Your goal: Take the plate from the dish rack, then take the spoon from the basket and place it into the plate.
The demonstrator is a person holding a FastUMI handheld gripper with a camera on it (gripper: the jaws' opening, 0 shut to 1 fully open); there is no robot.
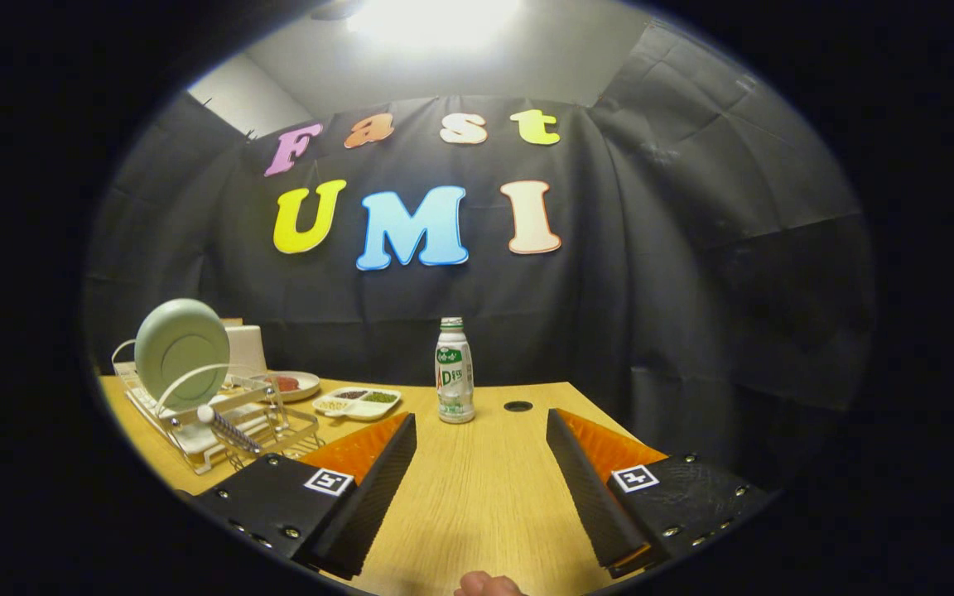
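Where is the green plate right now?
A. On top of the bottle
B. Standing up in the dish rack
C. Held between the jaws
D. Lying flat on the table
B. The green plate stands on edge in the dish rack, off to the side of the gripper, whose jaws are open with only bare table between them.

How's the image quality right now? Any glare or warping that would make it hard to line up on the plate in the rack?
Gripper view: a ceiling light blows out overhead, but no glare reaches the table. Fisheye warping bends the table edge and the dish rack off to the side. The plate stands upright, dim but sharp enough. The gripper has its fingers open over bare wood.
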